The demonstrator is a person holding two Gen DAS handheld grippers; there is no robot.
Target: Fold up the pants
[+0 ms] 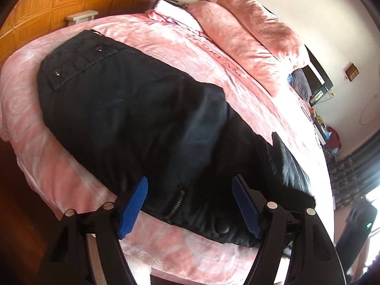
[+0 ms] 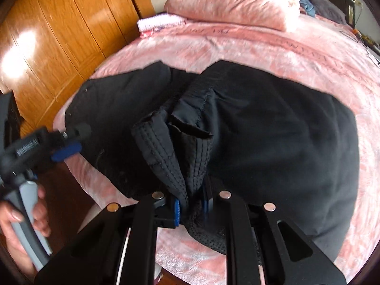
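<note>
Right gripper [image 2: 191,210] clamps bunched pants [image 2: 273,142] hem; left gripper [image 1: 190,205] spread wide above them

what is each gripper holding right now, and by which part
Right gripper pinches the black pants by a bunched, stitched hem or band. Left gripper is open, holding nothing.

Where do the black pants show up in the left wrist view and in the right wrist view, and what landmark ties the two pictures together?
Left wrist view: the black pants run diagonally across the middle, reaching down between the open left gripper.
Right wrist view: the pants fill the centre, a bunched stitched edge clamped in the right gripper.
Shared landmark: the stacked pink pillows on the bed.
</note>
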